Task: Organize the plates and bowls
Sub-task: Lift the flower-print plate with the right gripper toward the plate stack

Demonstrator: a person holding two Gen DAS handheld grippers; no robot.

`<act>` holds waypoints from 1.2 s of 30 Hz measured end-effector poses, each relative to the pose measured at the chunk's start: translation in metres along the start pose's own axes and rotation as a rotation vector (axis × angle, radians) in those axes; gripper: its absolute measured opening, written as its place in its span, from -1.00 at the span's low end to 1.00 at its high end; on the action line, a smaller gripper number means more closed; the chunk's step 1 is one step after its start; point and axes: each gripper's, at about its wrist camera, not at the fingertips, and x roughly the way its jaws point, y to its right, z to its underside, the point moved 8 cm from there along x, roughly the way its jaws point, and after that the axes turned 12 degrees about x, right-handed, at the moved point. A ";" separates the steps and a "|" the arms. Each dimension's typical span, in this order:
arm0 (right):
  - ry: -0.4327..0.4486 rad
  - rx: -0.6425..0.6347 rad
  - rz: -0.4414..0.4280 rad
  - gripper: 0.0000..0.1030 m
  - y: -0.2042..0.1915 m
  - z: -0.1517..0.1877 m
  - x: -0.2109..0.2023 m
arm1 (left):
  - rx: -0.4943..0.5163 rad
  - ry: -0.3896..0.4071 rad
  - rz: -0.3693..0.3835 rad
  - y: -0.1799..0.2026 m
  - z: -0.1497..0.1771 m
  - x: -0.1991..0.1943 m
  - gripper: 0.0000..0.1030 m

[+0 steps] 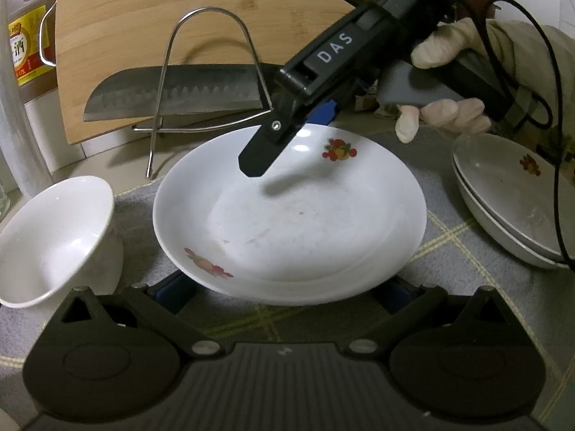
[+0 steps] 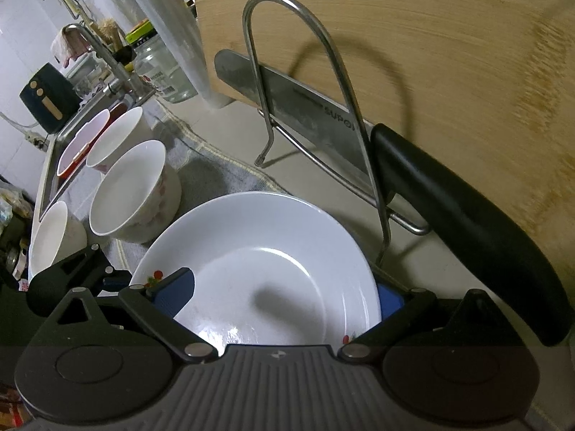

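A white plate with fruit prints [image 1: 294, 215] lies on the grey checked cloth [image 1: 467, 280], seemingly on a second plate under it. My left gripper [image 1: 287, 291] is open, its fingers at the plate's near rim on both sides. My right gripper [image 1: 287, 136] reaches in from the upper right at the plate's far rim. In the right wrist view its blue pads [image 2: 176, 294] close on the same plate [image 2: 258, 273], one above the rim and one below. A tilted white bowl [image 1: 54, 237] stands at left. Two stacked plates [image 1: 514, 194] sit at right.
A wire rack [image 1: 212, 72] holds a bamboo cutting board [image 1: 179, 10] and a knife [image 1: 172, 93] behind the plate. An oil bottle [image 1: 25, 43] stands far left. Three more white bowls [image 2: 133, 194] line the cloth beside a sink [image 2: 72, 133] with a tap.
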 end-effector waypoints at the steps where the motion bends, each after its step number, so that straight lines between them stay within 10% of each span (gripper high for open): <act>1: -0.004 0.001 0.001 0.98 0.000 0.001 0.000 | 0.008 0.001 -0.002 0.000 0.000 0.000 1.00; 36: -0.006 -0.073 0.031 1.00 -0.007 0.005 -0.004 | 0.011 -0.009 0.022 -0.001 0.000 0.003 1.00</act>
